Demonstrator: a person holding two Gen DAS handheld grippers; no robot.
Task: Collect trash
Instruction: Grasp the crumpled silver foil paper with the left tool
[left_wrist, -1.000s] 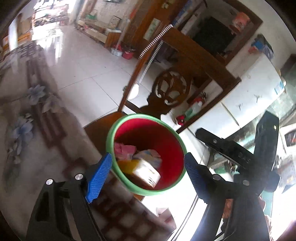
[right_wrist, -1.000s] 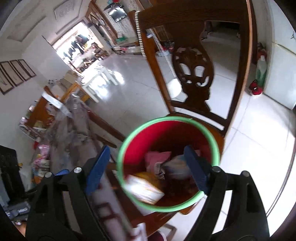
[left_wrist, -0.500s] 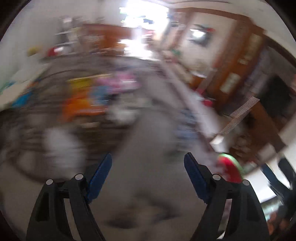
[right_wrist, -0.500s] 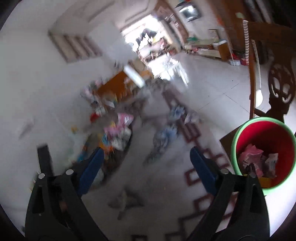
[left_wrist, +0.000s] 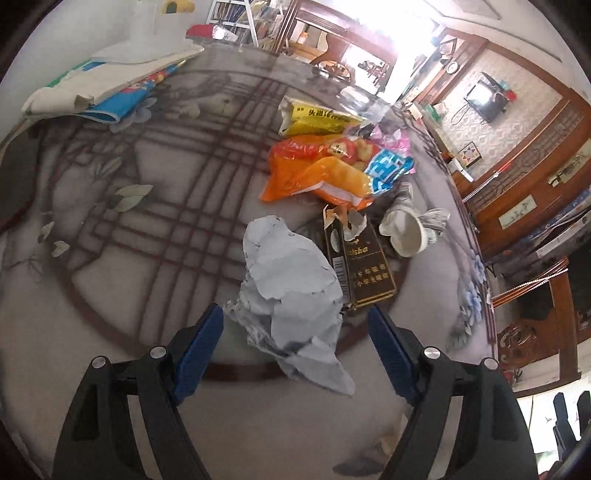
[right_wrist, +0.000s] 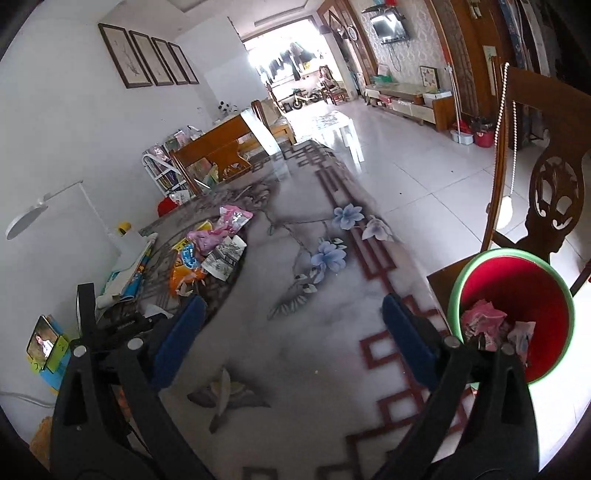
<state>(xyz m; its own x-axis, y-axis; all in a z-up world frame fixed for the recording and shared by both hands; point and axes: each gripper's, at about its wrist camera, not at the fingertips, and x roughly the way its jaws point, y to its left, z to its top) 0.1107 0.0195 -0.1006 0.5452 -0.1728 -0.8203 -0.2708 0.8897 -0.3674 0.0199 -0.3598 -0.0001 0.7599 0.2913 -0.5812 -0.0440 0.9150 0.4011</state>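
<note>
In the left wrist view my left gripper (left_wrist: 295, 345) is open, with a crumpled white paper (left_wrist: 291, 295) lying on the table between its fingers. Beyond it lie a dark brown carton (left_wrist: 364, 264), a crushed paper cup (left_wrist: 406, 230), an orange snack bag (left_wrist: 321, 173) and a yellow packet (left_wrist: 317, 120). In the right wrist view my right gripper (right_wrist: 291, 339) is open and empty above the patterned tabletop. The red bin with a green rim (right_wrist: 513, 314) stands at the right on a chair seat and holds crumpled trash. The trash pile (right_wrist: 207, 251) lies far left.
A wooden chair (right_wrist: 546, 177) stands behind the bin. Papers and a blue booklet (left_wrist: 107, 88) lie at the table's far left edge. A white lamp (right_wrist: 26, 218) and a phone on a stand (right_wrist: 44, 343) sit at the left. Tiled floor lies beyond the table.
Both grippers have swung away from above the bin. The left one now faces the trash pile on the table, over the white paper; the right one looks along the table with the bin at its right.
</note>
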